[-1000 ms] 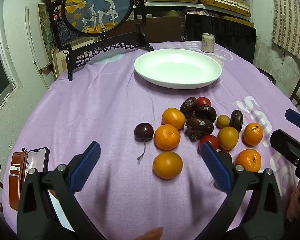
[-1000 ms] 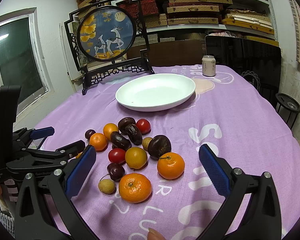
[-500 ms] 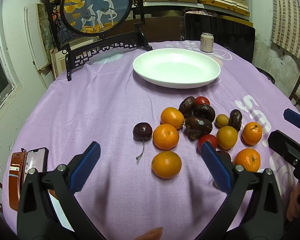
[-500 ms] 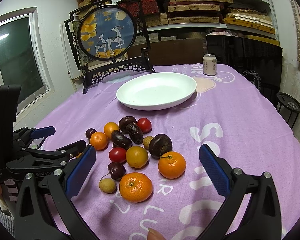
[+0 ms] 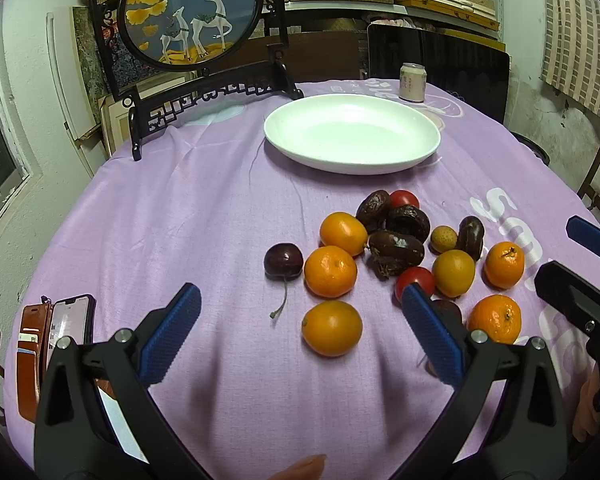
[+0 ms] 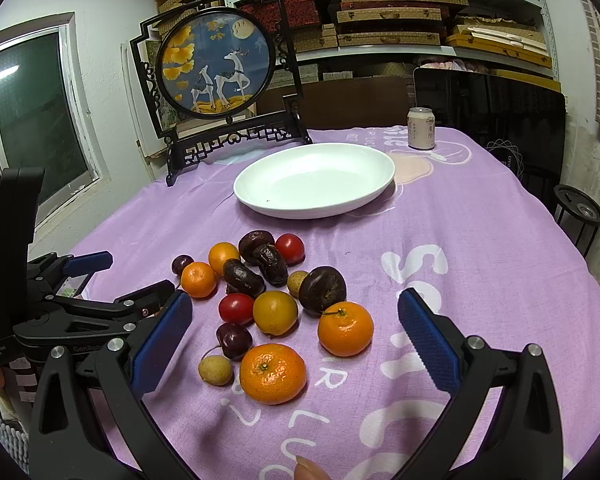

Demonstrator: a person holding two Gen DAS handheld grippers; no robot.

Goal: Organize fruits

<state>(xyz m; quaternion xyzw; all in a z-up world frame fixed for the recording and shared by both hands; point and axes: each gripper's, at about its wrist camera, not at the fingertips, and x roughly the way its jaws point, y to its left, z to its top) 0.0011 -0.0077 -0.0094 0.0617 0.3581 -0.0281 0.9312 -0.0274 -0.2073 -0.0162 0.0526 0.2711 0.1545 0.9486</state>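
Note:
A pile of fruit lies on the purple tablecloth: several oranges (image 5: 332, 328) (image 6: 273, 374), dark dates (image 5: 396, 247), red tomatoes (image 6: 236, 309), dark cherries (image 5: 283, 261) and small longans (image 6: 215, 370). An empty white plate (image 5: 352, 136) (image 6: 314, 180) sits beyond the pile. My left gripper (image 5: 300, 320) is open and empty, just above the nearest orange. My right gripper (image 6: 294, 328) is open and empty, over the near side of the pile. Each gripper shows at the edge of the other's view.
A framed round deer picture on a black stand (image 5: 192, 12) (image 6: 216, 68) stands at the back left. A drink can (image 5: 413, 82) (image 6: 421, 128) stands behind the plate. A phone in a brown case (image 5: 56, 336) lies at the table's left edge.
Both grippers have moved slightly forward toward the fruit, which sits a little nearer in both views. Both stay open; nothing was taken hold of.

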